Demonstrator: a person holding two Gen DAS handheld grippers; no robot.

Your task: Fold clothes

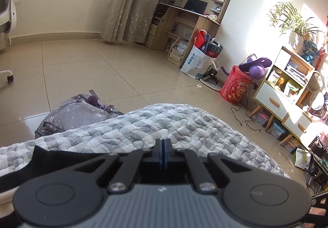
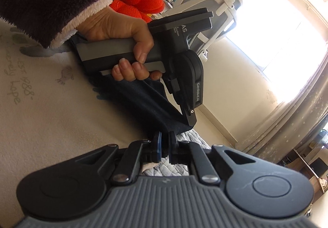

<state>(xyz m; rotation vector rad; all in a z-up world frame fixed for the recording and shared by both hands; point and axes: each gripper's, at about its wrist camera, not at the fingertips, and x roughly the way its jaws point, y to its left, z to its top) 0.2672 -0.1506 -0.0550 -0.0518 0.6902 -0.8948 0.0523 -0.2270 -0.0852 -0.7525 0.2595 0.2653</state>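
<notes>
Floor tiles [image 1: 86, 68] are stretching from the office chair [image 1: 8, 2] at the left, past the curtain [image 1: 131, 0] and wooden desk [image 1: 184, 21], to the sunlit white cabinet [image 1: 287, 109] at the right. Nearer, a grey checked quilt [image 1: 164, 125] is covering the bed, with the dark garment [image 2: 147, 103] lying on it. The left gripper [image 1: 163, 144] is holding its jaws pressed together, pinching the garment's edge. The right gripper [image 2: 165, 137] is pinching the same cloth.

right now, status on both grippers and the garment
Left gripper shut on dark garment. Right gripper shut on the same garment's edge. Garment stretched between them over quilted blanket. Nothing in the way.
</notes>
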